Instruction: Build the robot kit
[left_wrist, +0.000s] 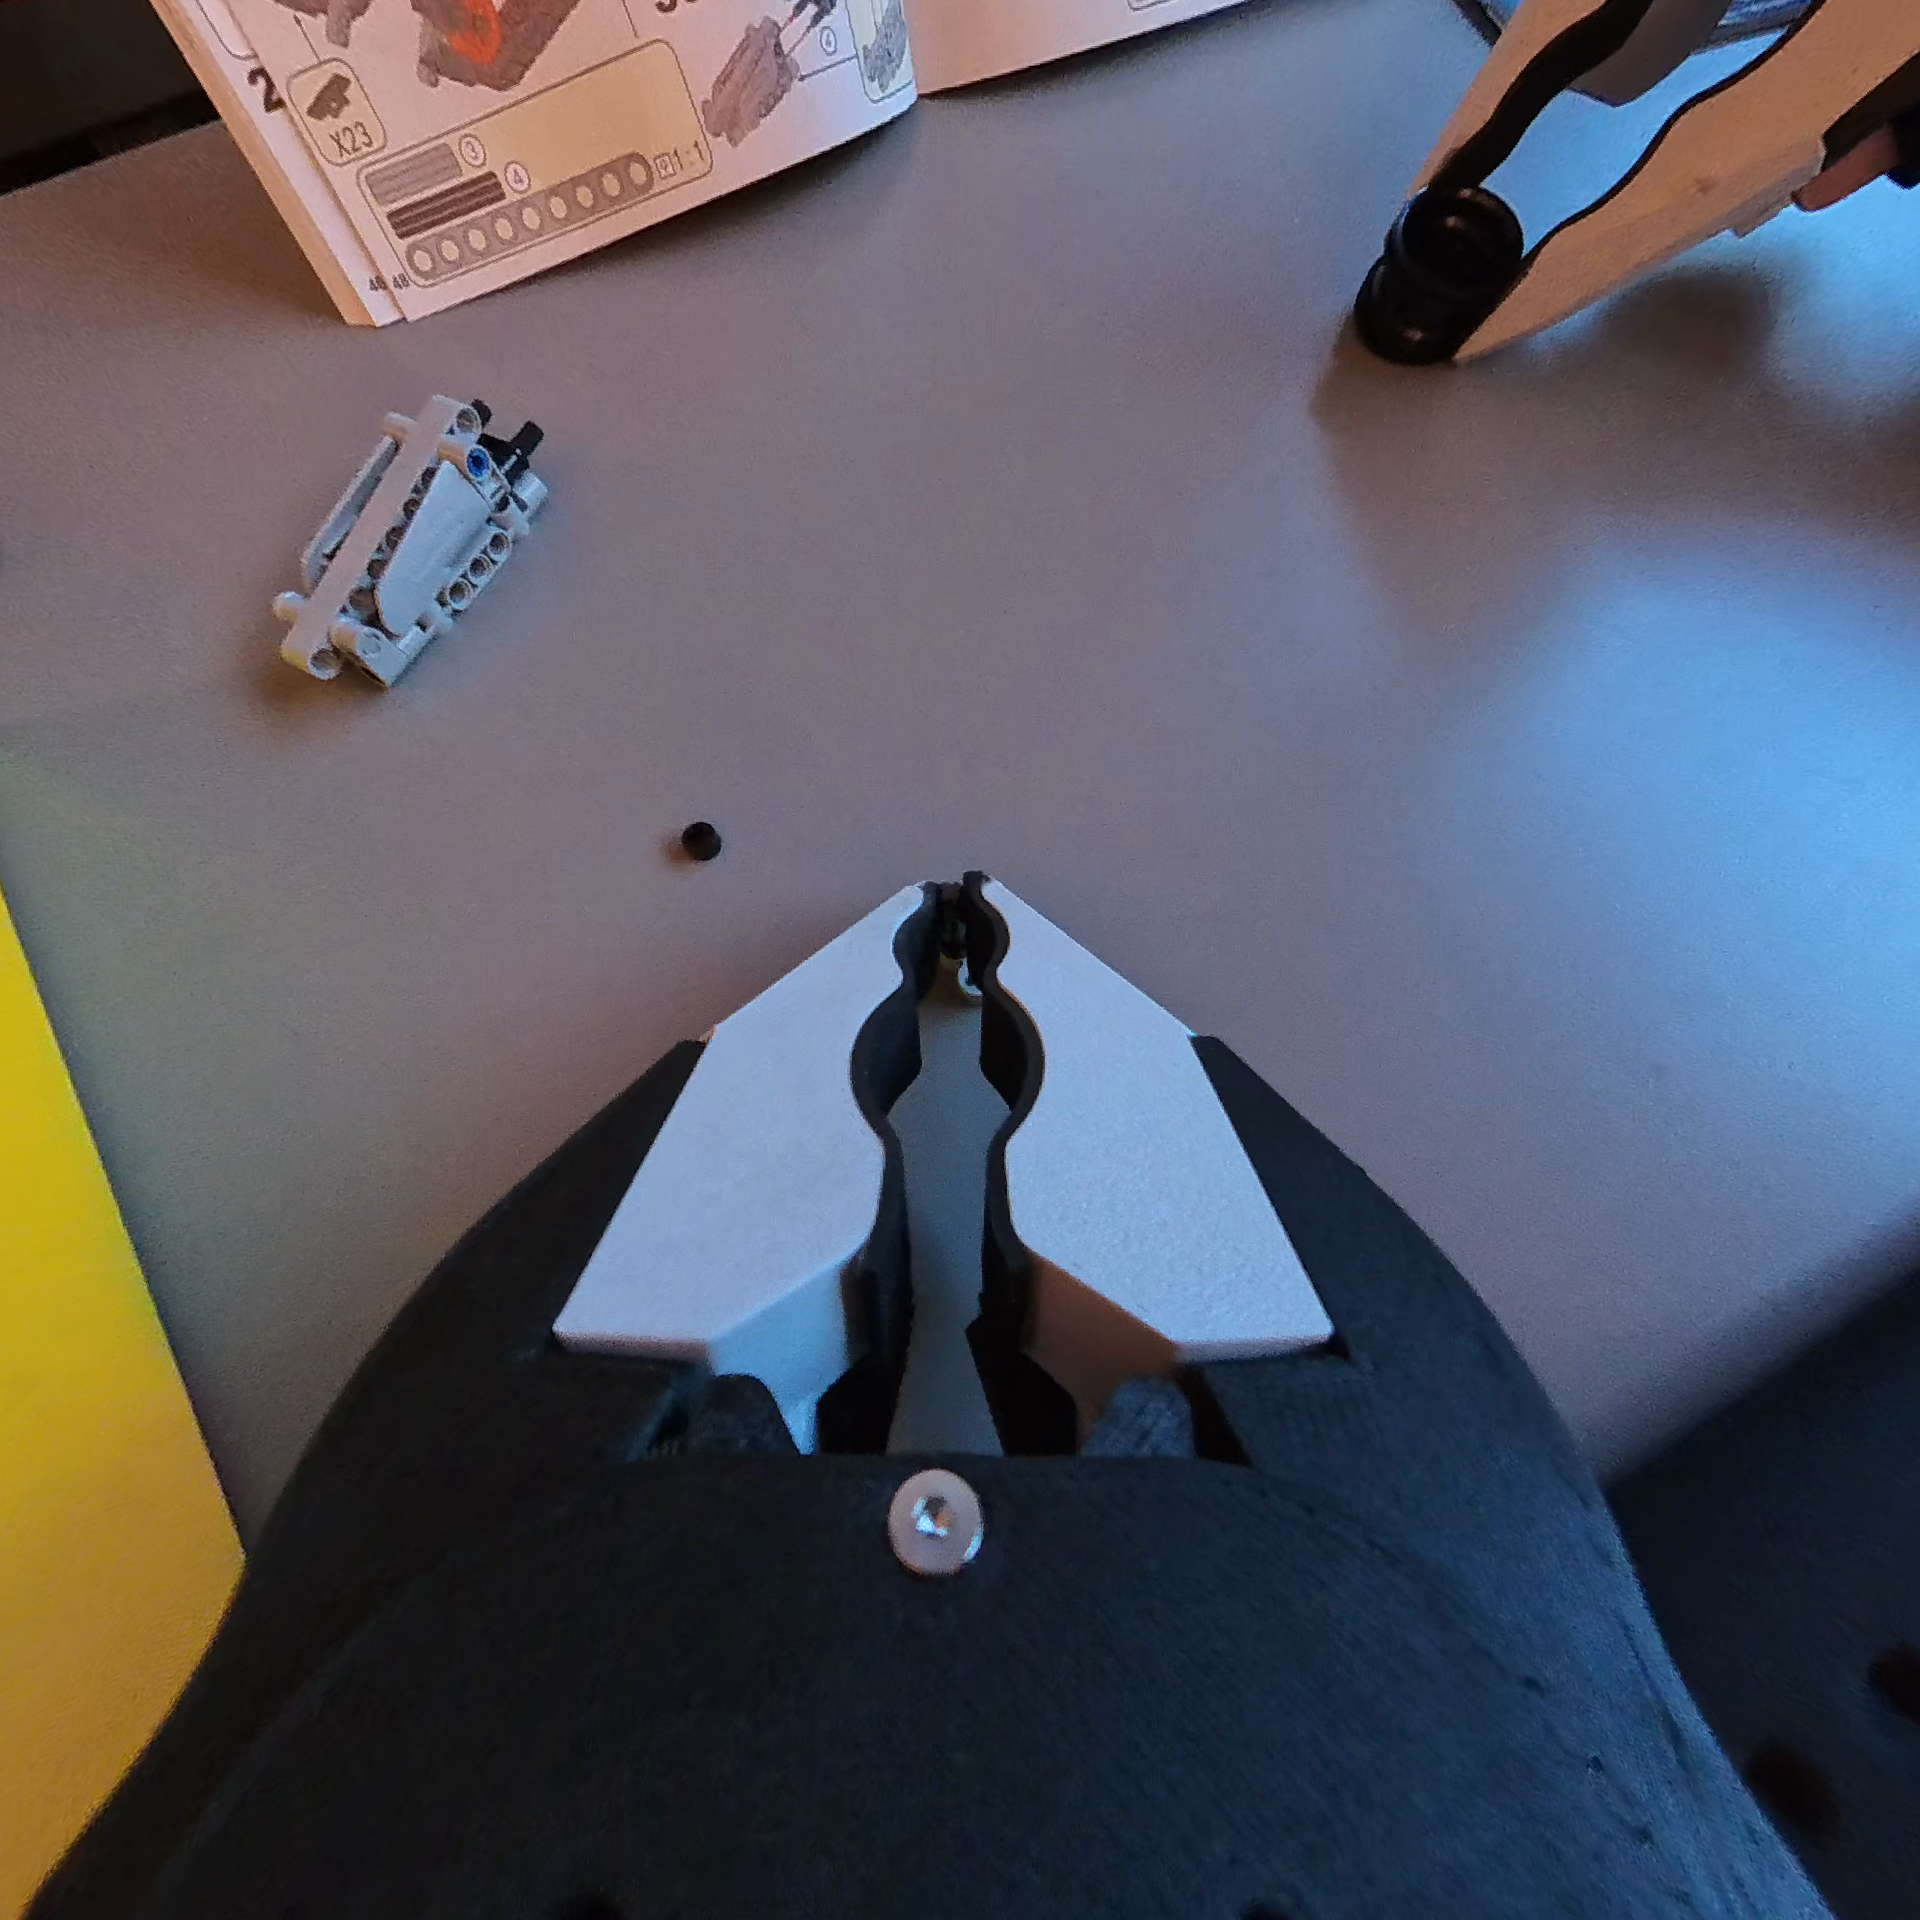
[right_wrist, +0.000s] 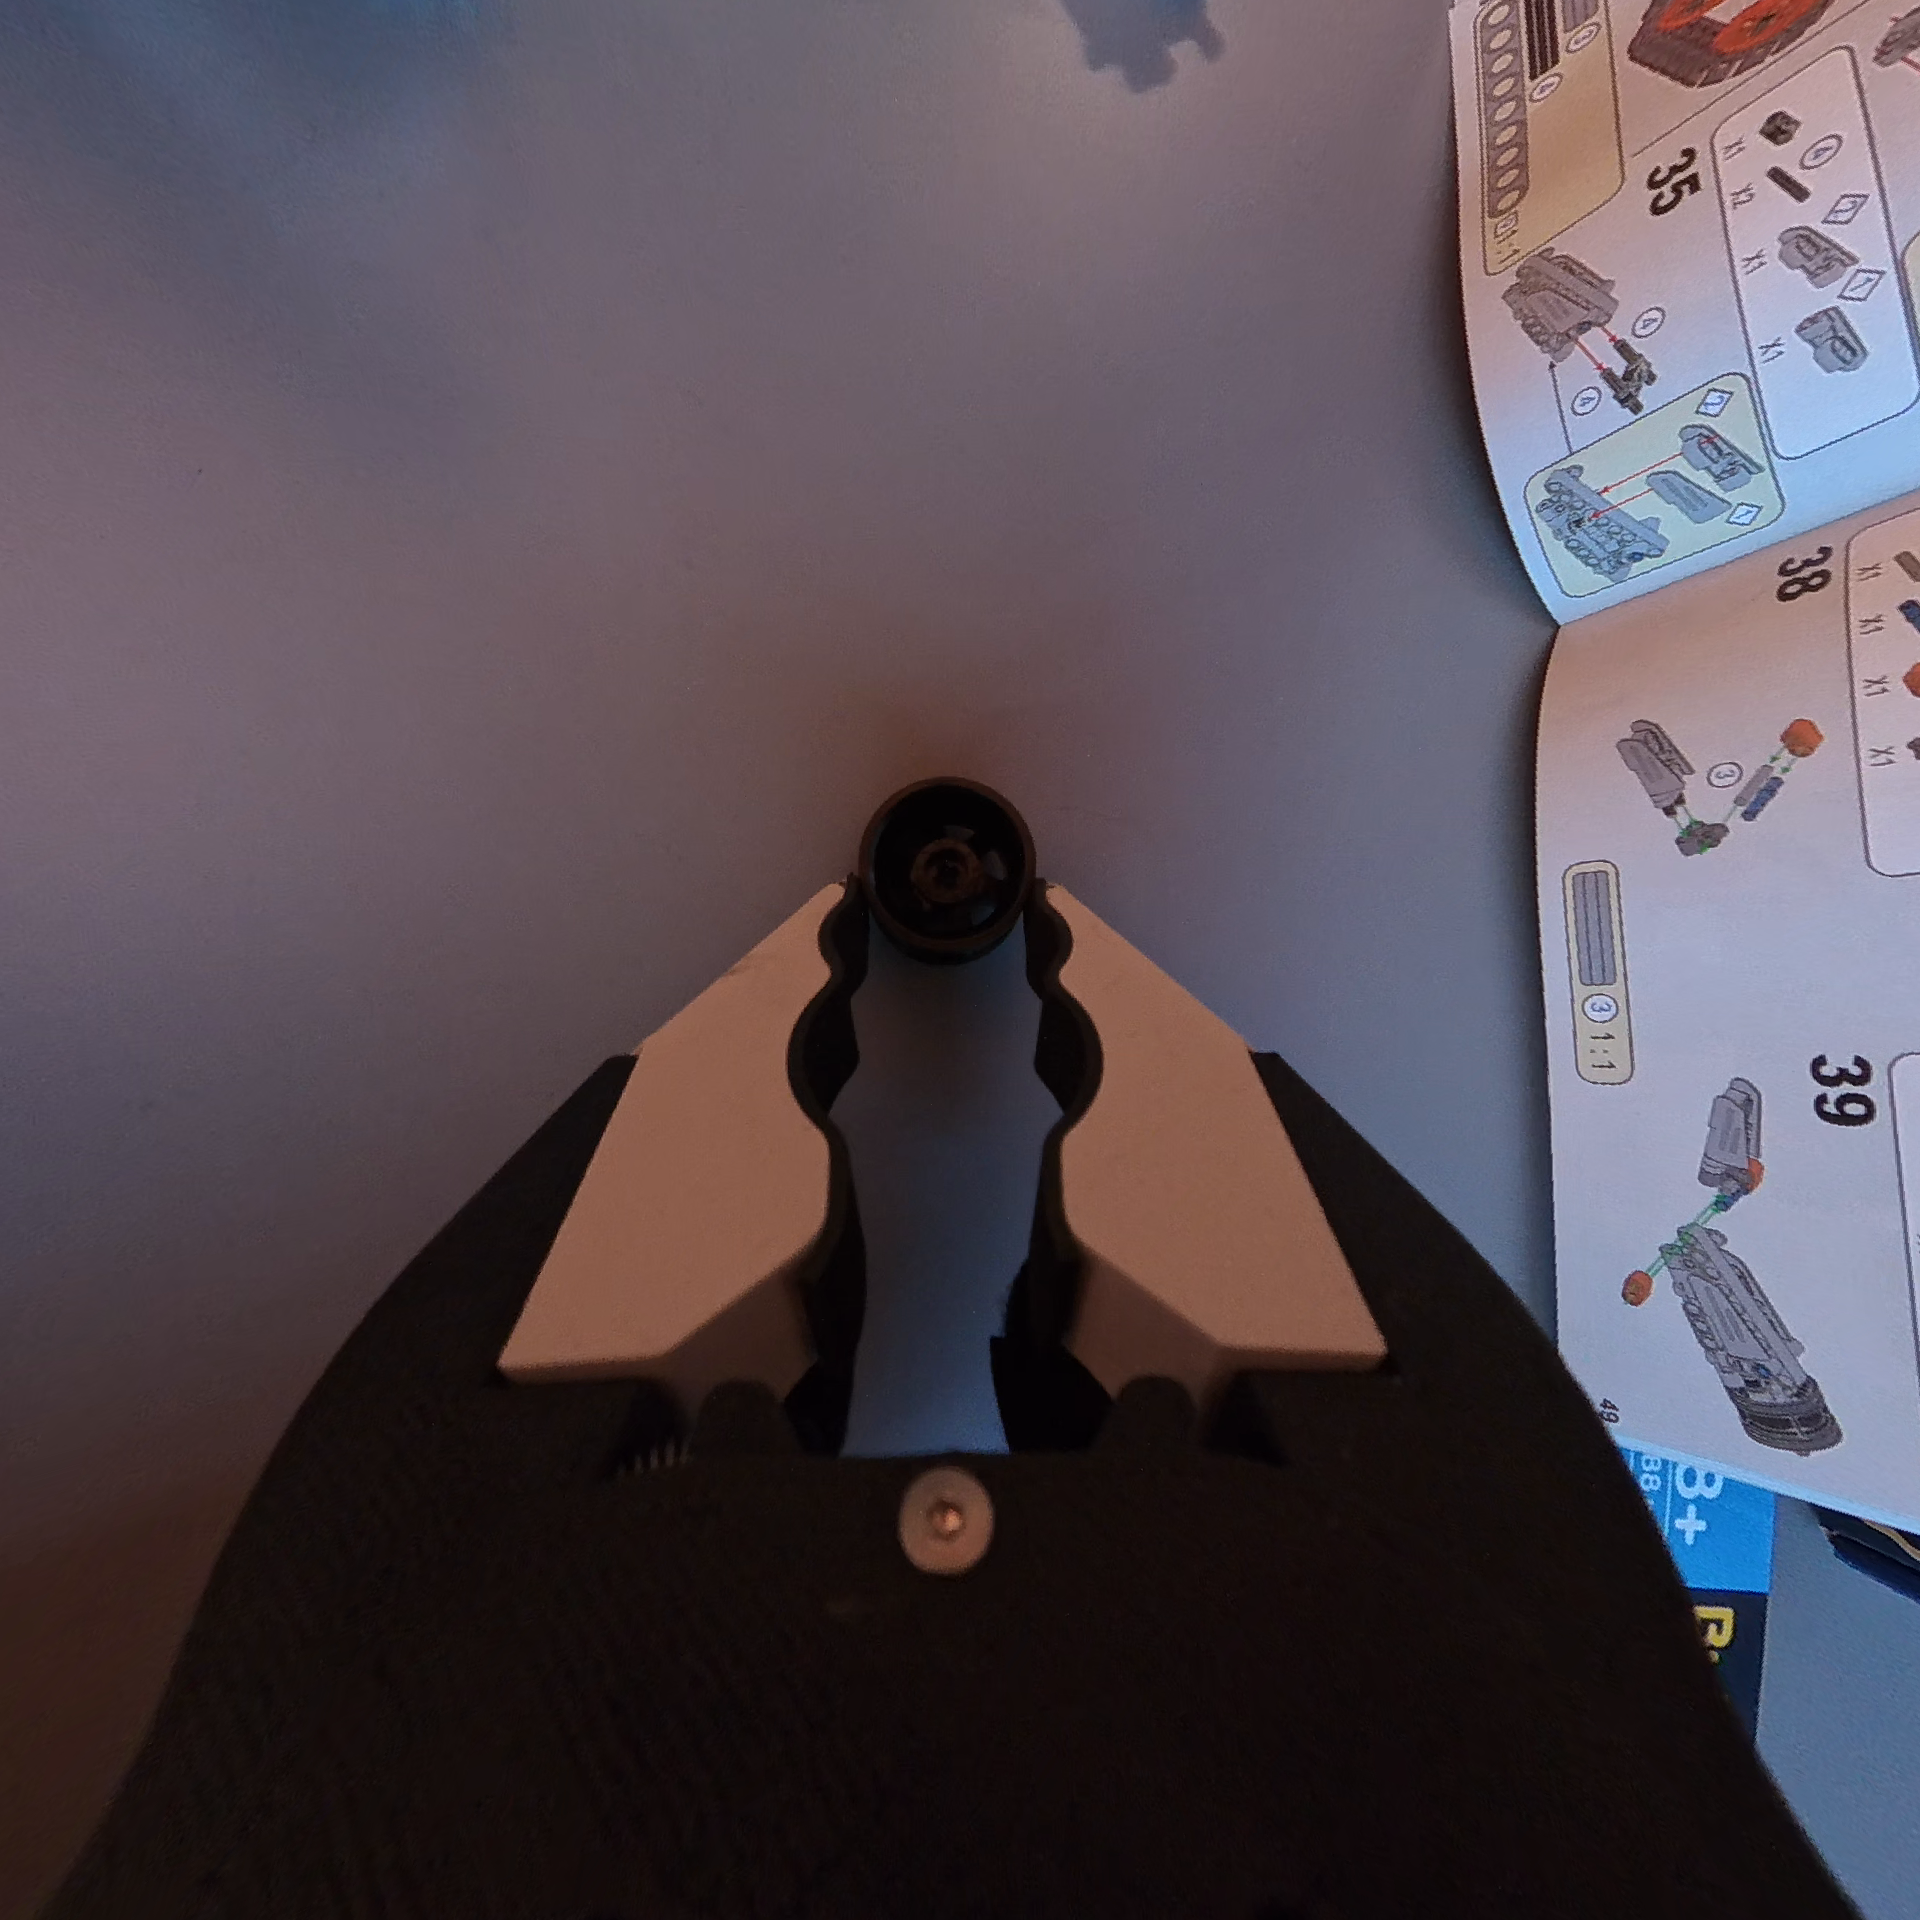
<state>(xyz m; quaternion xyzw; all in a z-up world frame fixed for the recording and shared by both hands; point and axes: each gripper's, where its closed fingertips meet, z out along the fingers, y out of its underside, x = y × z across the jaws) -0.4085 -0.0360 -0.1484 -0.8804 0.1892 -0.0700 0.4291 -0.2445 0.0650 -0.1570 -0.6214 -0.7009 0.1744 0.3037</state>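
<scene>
My left gripper (left_wrist: 956, 896) is shut on a small black pin with a pale end (left_wrist: 954, 951), held just above the grey table (left_wrist: 1039, 623). A loose small black piece (left_wrist: 701, 841) lies on the table just left of its tips. My right gripper (right_wrist: 948, 891) is shut on a black wheel-like cylinder (right_wrist: 948, 868), gripped at the sides with its open end facing the camera. In the left wrist view the right gripper (left_wrist: 1455, 270) shows at top right, resting that black cylinder (left_wrist: 1439, 272) on the table.
A white and grey brick assembly (left_wrist: 410, 540) lies on the table at the left. An open instruction booklet (left_wrist: 540, 135) lies at the far edge; it also shows in the right wrist view (right_wrist: 1714, 727). A yellow surface (left_wrist: 73, 1403) borders the table's left. Spacing between my two grippers at the tips: around 20 cm. The loose small black piece (left_wrist: 701, 841) sits 5 cm or so from the ends of my left fingers.
</scene>
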